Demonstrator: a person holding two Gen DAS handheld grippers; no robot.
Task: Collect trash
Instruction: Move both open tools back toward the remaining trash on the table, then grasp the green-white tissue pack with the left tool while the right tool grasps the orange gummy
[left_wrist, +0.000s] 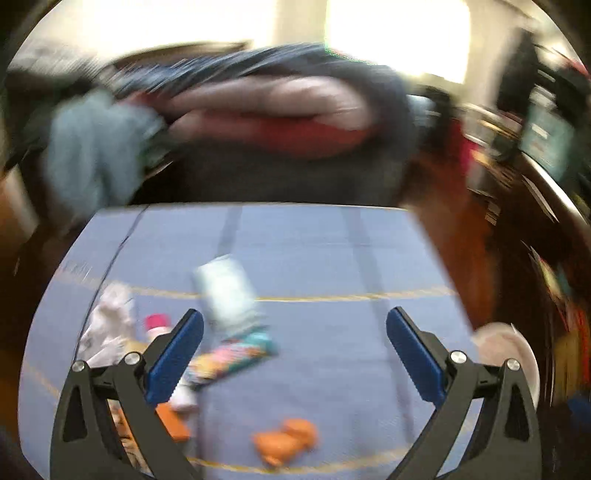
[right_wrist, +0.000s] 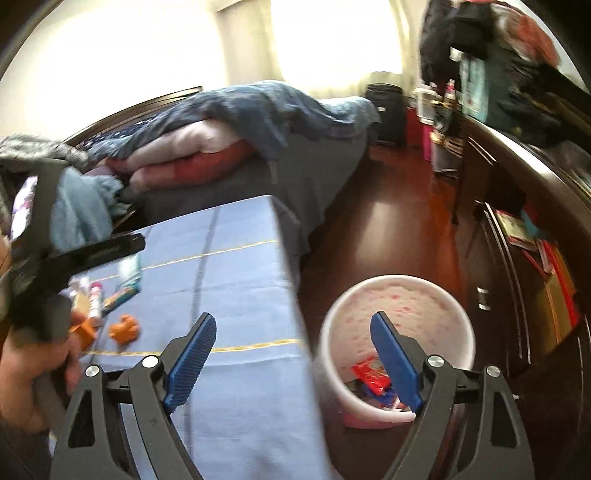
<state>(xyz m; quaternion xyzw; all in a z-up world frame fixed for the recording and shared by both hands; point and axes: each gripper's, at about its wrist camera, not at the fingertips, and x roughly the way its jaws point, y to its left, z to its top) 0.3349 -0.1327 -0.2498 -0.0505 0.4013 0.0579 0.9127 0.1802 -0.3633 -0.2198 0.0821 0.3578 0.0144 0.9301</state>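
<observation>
With both my left gripper (left_wrist: 295, 354) and right gripper (right_wrist: 293, 360) spread apart and empty, some wrappers (right_wrist: 371, 376) already lie in the bin (right_wrist: 397, 286), while several bits of trash (left_wrist: 229, 354) wait on the blue table (left_wrist: 332, 251).

The left gripper (left_wrist: 294, 345) points down over the blue cloth (left_wrist: 314, 258). Its two blue fingers (left_wrist: 173, 360) are spread wide apart with nothing between them. The right gripper (right_wrist: 293, 360) leans down over the cloth's edge, fingers wide apart too and holding nothing. A bare hand (right_wrist: 27, 373) grips the left gripper's handle.
</observation>
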